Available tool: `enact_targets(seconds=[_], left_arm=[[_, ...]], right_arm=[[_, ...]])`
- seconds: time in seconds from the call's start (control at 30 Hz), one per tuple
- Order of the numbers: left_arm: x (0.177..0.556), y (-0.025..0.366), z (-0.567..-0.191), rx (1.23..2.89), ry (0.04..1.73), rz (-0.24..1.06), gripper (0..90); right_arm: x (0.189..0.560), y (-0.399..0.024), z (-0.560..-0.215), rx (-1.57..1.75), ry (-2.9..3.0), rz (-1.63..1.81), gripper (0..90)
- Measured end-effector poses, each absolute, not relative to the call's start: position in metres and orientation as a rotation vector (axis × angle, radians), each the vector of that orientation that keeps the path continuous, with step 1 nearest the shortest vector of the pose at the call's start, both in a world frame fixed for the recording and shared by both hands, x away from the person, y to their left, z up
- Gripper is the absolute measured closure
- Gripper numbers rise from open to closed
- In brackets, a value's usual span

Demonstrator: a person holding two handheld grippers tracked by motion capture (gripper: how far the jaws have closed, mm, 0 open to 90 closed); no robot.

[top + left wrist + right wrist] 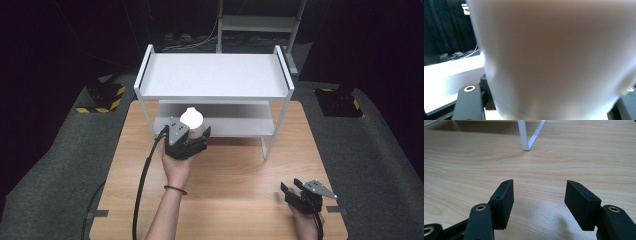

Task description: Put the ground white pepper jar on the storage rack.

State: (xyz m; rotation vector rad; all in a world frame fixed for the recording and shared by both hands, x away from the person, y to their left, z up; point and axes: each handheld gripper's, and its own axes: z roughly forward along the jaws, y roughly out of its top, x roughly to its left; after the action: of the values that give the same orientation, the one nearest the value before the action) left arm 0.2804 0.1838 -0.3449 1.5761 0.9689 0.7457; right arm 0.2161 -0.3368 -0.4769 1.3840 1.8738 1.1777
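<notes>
1. High view: the left gripper point(192, 137) sits toward the desk's far left part, right at the front of the white shelf rack point(215, 75), with its jaws around a white cup point(192, 120). The cup is at the front edge of the rack's lower shelf point(240, 125); whether it rests on that shelf or is held just above it cannot be told. The right gripper point(291, 189) is near the wooden desk's point(235, 170) near right corner, low over the surface, jaws spread with nothing between them. A black cable point(142, 185) trails from the left gripper toward the desk's near edge.

2. Left gripper view: the white cup point(554, 57) is pressed close, blurred, between the black jaws, which close on its sides near its base. A white shelf surface point(449, 75) lies to the left behind it.

3. Right gripper view: the right gripper point(538, 203) has its jaws set wide apart, holding nothing, just above the bare wooden desk point(499, 160). A white leg of the rack point(524, 137) stands on the desk farther off.
</notes>
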Motion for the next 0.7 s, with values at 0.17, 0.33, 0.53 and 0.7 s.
enact_targets(seconds=[0.17, 0.33, 0.53, 0.7], left_arm=[[0.294, 0.178, -0.342, 1.593, 0.990, 0.771, 30.9], [0.301, 0.174, -0.340, 1.599, 0.997, 0.794, 30.9], [0.307, 0.169, -0.342, 1.591, 1.024, 0.817, 30.9], [0.313, 0.164, -0.345, 1.589, 1.049, 0.843, 30.9]], right_arm=[[0.216, -0.337, -0.477, 1.379, 1.875, 1.178, 39.9], [0.216, -0.337, -0.477, 1.379, 1.873, 1.181, 39.9], [0.216, -0.337, -0.477, 1.382, 1.873, 1.180, 39.9], [0.214, -0.338, -0.479, 1.380, 1.860, 1.195, 39.7]])
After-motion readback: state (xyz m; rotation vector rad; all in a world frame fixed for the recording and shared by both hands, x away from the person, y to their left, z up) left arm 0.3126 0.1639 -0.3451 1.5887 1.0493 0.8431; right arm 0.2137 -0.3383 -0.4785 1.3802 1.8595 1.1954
